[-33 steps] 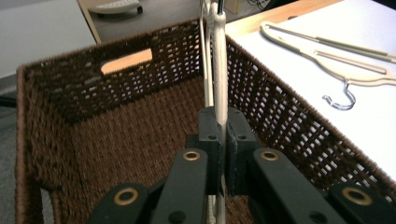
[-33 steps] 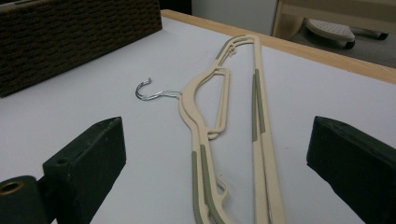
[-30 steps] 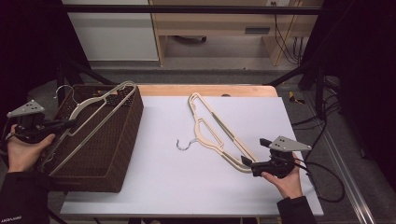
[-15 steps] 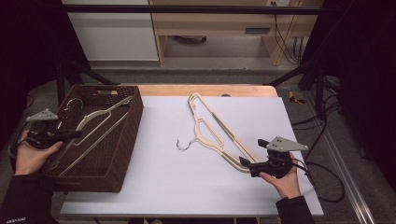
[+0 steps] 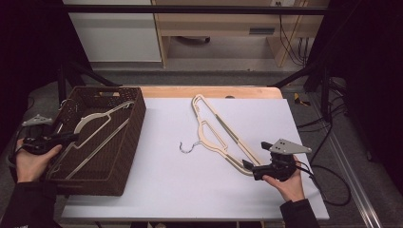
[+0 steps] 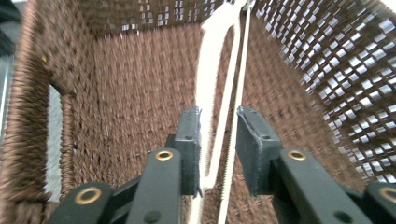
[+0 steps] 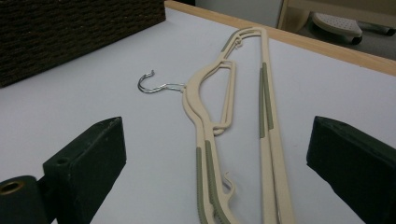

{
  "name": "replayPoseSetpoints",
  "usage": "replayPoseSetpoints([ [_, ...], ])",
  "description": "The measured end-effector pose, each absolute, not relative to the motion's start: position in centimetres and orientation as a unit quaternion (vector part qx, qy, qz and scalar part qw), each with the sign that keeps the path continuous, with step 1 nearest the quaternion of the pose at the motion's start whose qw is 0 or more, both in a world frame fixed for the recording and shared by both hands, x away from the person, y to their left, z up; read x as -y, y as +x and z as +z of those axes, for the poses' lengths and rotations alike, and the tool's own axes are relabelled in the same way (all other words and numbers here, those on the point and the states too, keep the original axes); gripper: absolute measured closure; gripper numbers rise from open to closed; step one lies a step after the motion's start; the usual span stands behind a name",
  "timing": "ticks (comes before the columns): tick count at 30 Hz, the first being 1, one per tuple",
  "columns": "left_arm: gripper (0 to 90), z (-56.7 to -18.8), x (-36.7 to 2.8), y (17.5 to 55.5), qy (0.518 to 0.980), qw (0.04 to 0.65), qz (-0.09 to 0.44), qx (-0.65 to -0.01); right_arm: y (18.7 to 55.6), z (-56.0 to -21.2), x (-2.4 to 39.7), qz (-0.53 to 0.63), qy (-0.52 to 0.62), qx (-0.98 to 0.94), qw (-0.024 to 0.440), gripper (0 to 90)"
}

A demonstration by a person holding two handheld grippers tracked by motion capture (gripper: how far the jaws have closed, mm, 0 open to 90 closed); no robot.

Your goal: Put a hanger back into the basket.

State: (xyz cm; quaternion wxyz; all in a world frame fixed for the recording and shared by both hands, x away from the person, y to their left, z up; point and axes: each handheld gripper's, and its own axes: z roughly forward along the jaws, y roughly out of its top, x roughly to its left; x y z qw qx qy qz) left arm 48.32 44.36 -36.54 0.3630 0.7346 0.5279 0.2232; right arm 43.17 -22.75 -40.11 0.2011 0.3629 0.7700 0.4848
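A cream hanger (image 5: 97,118) lies slanted inside the brown wicker basket (image 5: 134,128) at the table's left. My left gripper (image 5: 71,137) reaches over the basket's left rim. Its jaws have just been opening, and the hanger's bar (image 6: 212,70) runs through the gap of the left gripper (image 6: 218,116) without being pressed. On the white tabletop lies another cream hanger (image 5: 214,133) with green strips and a metal hook (image 5: 187,146). My right gripper (image 5: 248,167) sits at its near end, jaws wide open. In the right gripper view that hanger (image 7: 268,116) lies between the spread jaws of the right gripper (image 7: 217,128).
The white tabletop (image 5: 157,190) spans the stretch between basket and hanger. A wooden strip (image 5: 214,91) edges the table's back. Cables (image 5: 328,190) trail off the right side. The basket's wall (image 7: 70,28) stands at the far left in the right gripper view.
My left gripper has come down with the hanger, which was above the basket's rim and now lies inside it. Its jaws have parted. The right hand has kept still.
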Motion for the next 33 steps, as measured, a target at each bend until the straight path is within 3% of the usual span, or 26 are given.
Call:
replayPoseSetpoints([
  [11,35.2,-33.9,-40.0,45.4,0.717,0.443,0.265,-0.469,43.3,-39.7,22.6,0.490,0.356,-0.767,0.212,5.2],
  [22,14.3,-33.8,-31.5,43.8,0.734,0.503,0.236,-0.390,43.6,-39.5,21.9,0.490,0.350,-0.768,0.218,6.3],
  [33,8.3,-35.4,-25.4,42.6,0.752,0.516,0.216,-0.348,44.8,-40.4,20.6,0.467,0.351,-0.785,0.204,10.4],
])
